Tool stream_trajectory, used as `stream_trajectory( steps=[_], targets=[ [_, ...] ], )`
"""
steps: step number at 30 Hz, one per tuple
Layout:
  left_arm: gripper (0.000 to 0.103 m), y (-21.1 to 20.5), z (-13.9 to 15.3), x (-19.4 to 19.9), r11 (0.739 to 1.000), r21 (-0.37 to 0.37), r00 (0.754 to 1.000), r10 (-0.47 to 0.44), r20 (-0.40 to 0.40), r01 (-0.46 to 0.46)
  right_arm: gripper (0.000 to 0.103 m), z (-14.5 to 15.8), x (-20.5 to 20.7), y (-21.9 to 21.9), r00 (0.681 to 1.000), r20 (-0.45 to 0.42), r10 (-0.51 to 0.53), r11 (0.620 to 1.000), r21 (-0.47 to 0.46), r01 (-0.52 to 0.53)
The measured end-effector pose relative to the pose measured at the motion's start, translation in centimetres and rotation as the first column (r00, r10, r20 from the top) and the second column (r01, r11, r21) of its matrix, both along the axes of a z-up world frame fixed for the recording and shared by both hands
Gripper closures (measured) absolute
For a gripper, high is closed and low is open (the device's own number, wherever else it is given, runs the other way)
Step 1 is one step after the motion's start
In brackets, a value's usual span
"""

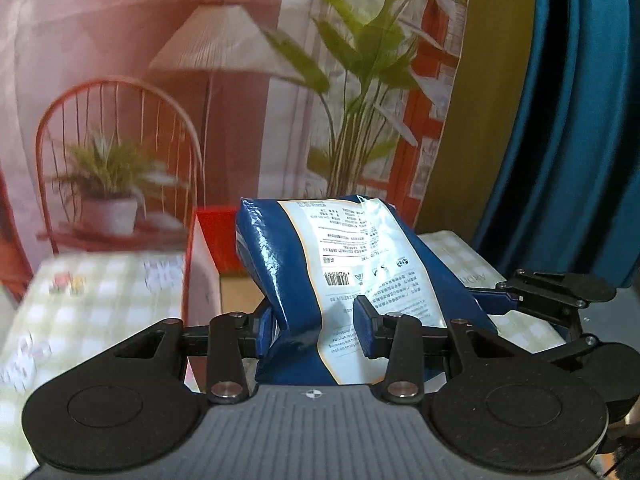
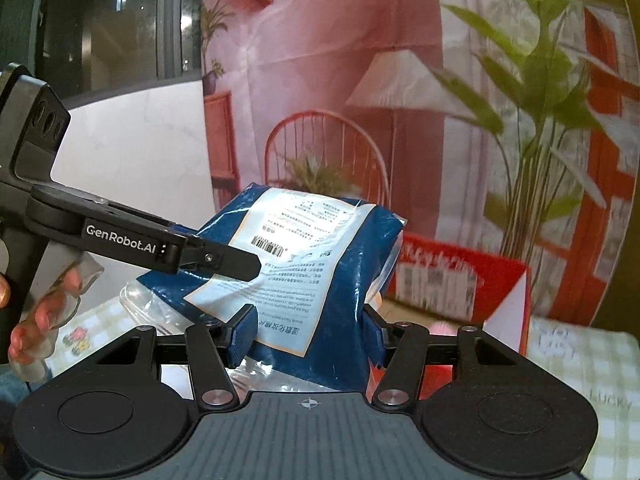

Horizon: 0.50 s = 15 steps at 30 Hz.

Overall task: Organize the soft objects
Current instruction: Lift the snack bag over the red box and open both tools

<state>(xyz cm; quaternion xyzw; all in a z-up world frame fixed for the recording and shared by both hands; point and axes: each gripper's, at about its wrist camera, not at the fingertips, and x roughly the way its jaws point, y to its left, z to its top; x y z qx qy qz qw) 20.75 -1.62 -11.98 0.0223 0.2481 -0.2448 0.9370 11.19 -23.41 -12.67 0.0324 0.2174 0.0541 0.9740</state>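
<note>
Both of your grippers clamp one soft blue pack with a white printed label: in the left wrist view your left gripper (image 1: 316, 330) pinches the near end of the blue pack (image 1: 340, 264), its blue pads (image 1: 366, 330) denting the film, lifted above the checked tablecloth (image 1: 100, 280) with the red box (image 1: 208, 240) behind and your right gripper (image 1: 512, 294) gripping its far right side. In the right wrist view your right gripper (image 2: 308, 336) squeezes the same pack (image 2: 304, 264) between its pads, your left gripper (image 2: 224, 260) bites in from the left, and your hand (image 2: 36, 320) shows at the left edge.
</note>
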Motion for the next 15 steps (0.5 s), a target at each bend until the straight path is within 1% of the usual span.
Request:
stream_trajectory(
  steps=[1, 4, 6, 8, 10, 13, 15],
  targets=[
    [0.06, -0.2, 0.3, 0.5, 1.0, 0.006, 1.0, 0.0, 0.002, 0.0, 0.051, 0.2, 0.6, -0.3, 1.0, 0.006, -0.003, 1.0, -0.003, 0.003],
    [0.06, -0.8, 0.8, 2.7, 1.0, -0.003, 0.999, 0.02, -0.026, -0.02, 0.051, 0.6, 2.6, -0.9, 1.0, 0.017, -0.015, 1.0, -0.027, 0.016],
    [0.06, -1.2, 1.0, 4.0, 0.999, -0.004, 0.999, 0.036, -0.021, -0.036, 0.051, 0.7, 4.1, -1.4, 1.0, 0.02, -0.024, 0.999, -0.042, 0.025],
    [0.06, -1.8, 0.9, 5.3, 0.999, 0.009, 0.999, 0.048, -0.01, -0.048, 0.051, 0.5, 5.4, -1.7, 0.999, 0.023, -0.031, 0.998, -0.053, 0.032],
    [0.06, -2.4, 0.7, 6.5, 0.998, 0.026, 0.999, 0.05, 0.009, -0.051, 0.051, 0.1, 6.9, -2.1, 0.999, 0.015, -0.044, 0.997, -0.061, 0.045],
    [0.059, -3.6, 0.4, 7.8, 0.994, 0.095, 0.997, 0.046, 0.068, -0.052, 0.051, -0.6, 9.1, -2.6, 0.998, -0.011, -0.06, 0.997, -0.055, 0.059],
    [0.059, -4.4, 0.0, 8.9, 0.99, 0.13, 0.996, 0.047, 0.072, -0.056, 0.051, -1.2, 10.5, -2.6, 0.997, -0.027, -0.07, 0.996, -0.061, 0.068]
  ],
)
